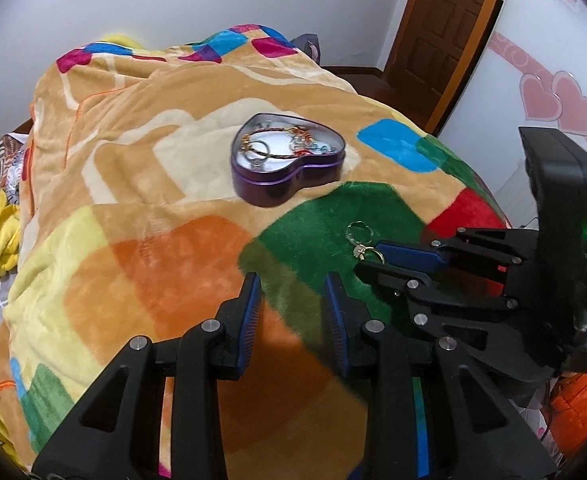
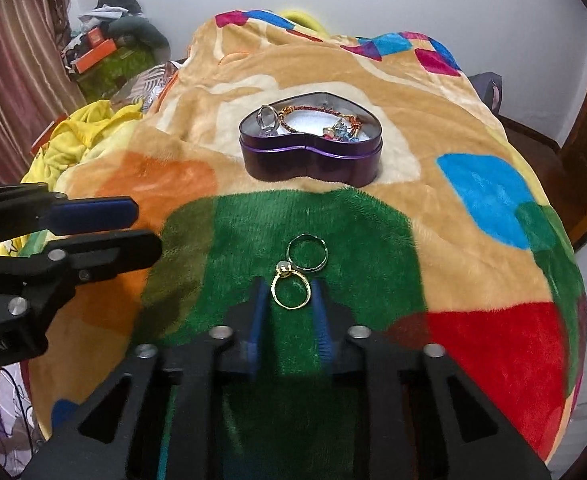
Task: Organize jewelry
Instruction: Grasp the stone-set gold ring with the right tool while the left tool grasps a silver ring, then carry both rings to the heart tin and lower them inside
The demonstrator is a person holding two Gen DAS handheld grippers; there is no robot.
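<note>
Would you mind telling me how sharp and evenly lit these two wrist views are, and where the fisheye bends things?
Left wrist view: the heart-shaped tin is fairly sharp, the left gripper slightly soft, and the door frame bows. Right wrist view: the gold ring between the right gripper fingers is crisp, shadow darkens the green patch near the gripper, and black vignette rims both frames.

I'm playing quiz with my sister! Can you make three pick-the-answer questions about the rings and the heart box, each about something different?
1. Where do the two loose rings lie?
A. on the green patch
B. in the tin
C. on the floor

2. What colour is the heart tin?
A. red
B. purple
C. white

3. The right gripper is:
A. shut on a ring
B. open around the gold ring
C. out of sight

Answers: A, the gold ring and silver ring rest on green blanket; B, heart tin is purple; B, right gripper fingers stand apart either side.
</note>
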